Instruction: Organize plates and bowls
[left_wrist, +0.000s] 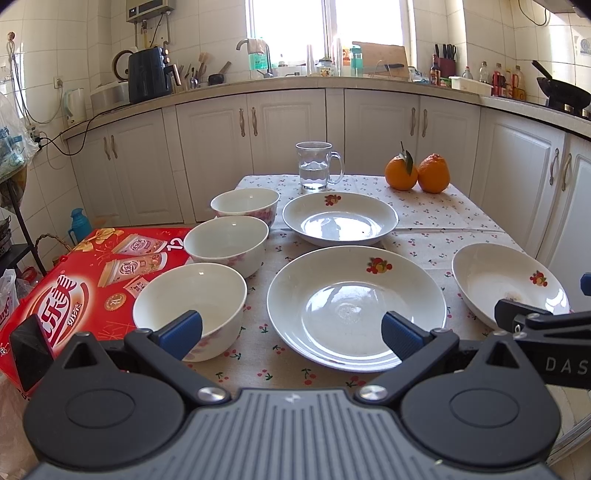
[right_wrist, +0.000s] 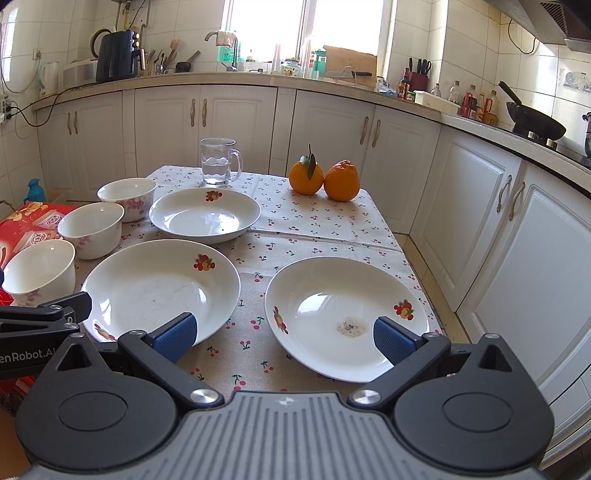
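— On the table (left_wrist: 436, 225), what's near the plates?
— Three bowls (left_wrist: 226, 244) on the left, a mug (left_wrist: 317, 166) and two oranges (left_wrist: 417, 172) behind.
— And the grippers?
— Left gripper (left_wrist: 291, 332) and right gripper (right_wrist: 284, 338) both gape wide, holding nothing.
— Any difference?
— Only the right view shows crumbs in the right plate (right_wrist: 347, 317).

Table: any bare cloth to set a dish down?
Free: cloth right of far plate, before the oranges, behind the speckled plate. Narrower strip between the near plates. Crowded: bowls along the left edge.
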